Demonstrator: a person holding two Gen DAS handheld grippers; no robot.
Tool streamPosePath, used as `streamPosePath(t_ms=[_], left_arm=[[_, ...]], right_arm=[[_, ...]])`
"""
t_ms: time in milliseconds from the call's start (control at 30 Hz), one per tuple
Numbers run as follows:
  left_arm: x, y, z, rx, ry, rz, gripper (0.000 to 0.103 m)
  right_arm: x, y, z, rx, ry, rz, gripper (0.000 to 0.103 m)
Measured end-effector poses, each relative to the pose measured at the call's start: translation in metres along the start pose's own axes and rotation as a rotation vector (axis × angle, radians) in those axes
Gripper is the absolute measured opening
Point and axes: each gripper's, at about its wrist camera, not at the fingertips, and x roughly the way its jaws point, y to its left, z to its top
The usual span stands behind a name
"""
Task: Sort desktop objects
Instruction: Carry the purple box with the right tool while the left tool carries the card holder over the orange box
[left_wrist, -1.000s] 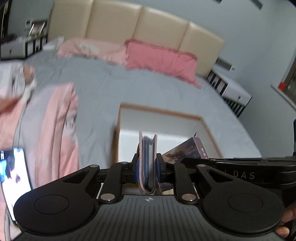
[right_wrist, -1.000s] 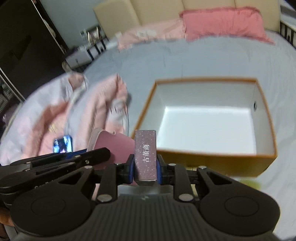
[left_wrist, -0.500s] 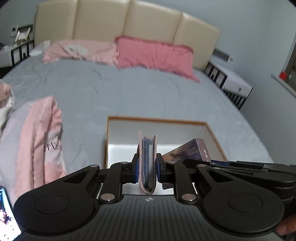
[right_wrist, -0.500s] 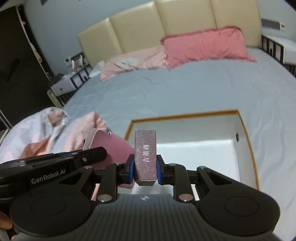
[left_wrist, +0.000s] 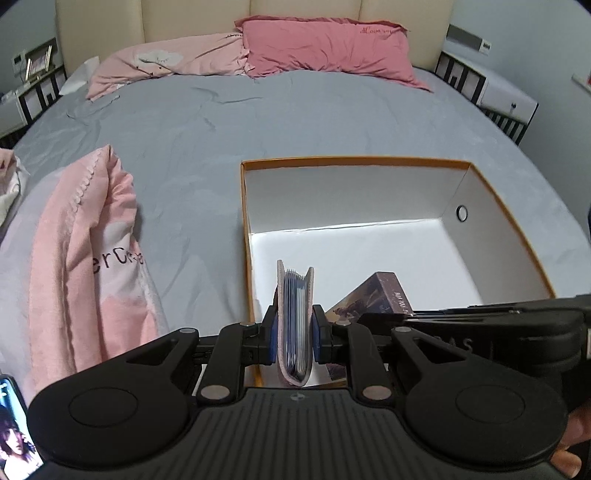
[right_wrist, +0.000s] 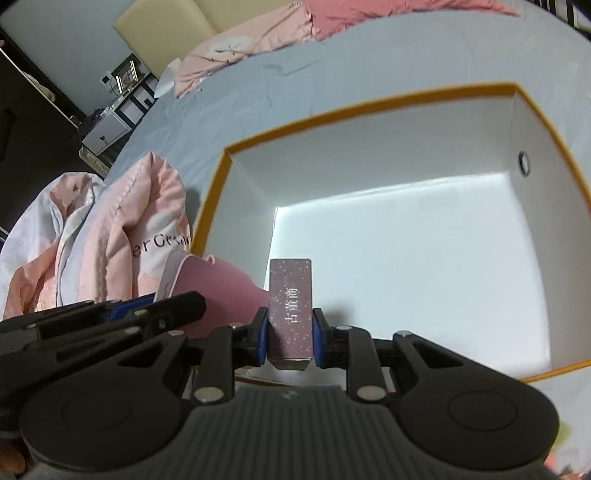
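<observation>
Left gripper (left_wrist: 294, 334): blue-padded fingers (left_wrist: 270, 334) pinched on a pink fabric card wallet with grey-blue sleeves inside (left_wrist: 294, 325); wallet held upright on edge, fold toward the camera, open end facing away and splayed a little; it sits over the near-left corner of the open orange-rimmed cardboard box with white inside (left_wrist: 458, 184).

Right gripper (right_wrist: 290, 334): fingers (right_wrist: 261, 334) clamped on the sides of a small mauve speckled rectangular carton with white Chinese print on its face (right_wrist: 290, 310); carton stands on end, long axis pointing forward, lower corner jutting below the pads; it hangs over the near edge of the same box (right_wrist: 362, 107), above the white floor.

Cross-views: in the left wrist view the carton (left_wrist: 373, 295) shows just right of the wallet, tilted, with a printed picture on its broad side, the black body of the right gripper lying across it; in the right wrist view the wallet's pink cover (right_wrist: 218, 291) shows left of the carton, just at the box's near-left wall, the left gripper beside it.

Both grippers point steeply down and forward, side by side, near each other.

Box rests on a grey-blue bed sheet (left_wrist: 258, 122); crumpled pink and white quilt (left_wrist: 92, 258) left of the box; box floor looks bare where visible.
</observation>
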Motion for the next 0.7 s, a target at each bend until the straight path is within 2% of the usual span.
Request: streamPosePath(t_ms=[200, 300, 433, 567, 700], left_arm=[[0.003, -0.001, -0.001, 0.019, 0.040, 0.022, 0.020], [0.010, 0.006, -0.003, -0.013, 0.065, -0.008, 0.019], [0.008, 0.007, -0.007, -0.010, 0.055, -0.020, 0.021], [0.004, 0.019, -0.010, -0.060, 0.050, -0.097, 0.029], [-0.010, 0.036, -0.013, -0.138, -0.010, -0.166, 0.030]], right_arm=[[0.013, 0.006, -0.001, -0.001, 0.018, 0.002, 0.024], [0.020, 0.007, -0.002, 0.001, 0.029, -0.018, 0.024], [0.024, 0.003, -0.004, 0.021, 0.042, -0.017, 0.024], [0.024, 0.005, -0.006, 0.008, 0.035, -0.036, 0.024], [0.023, 0.005, -0.005, 0.021, 0.037, -0.025, 0.024]])
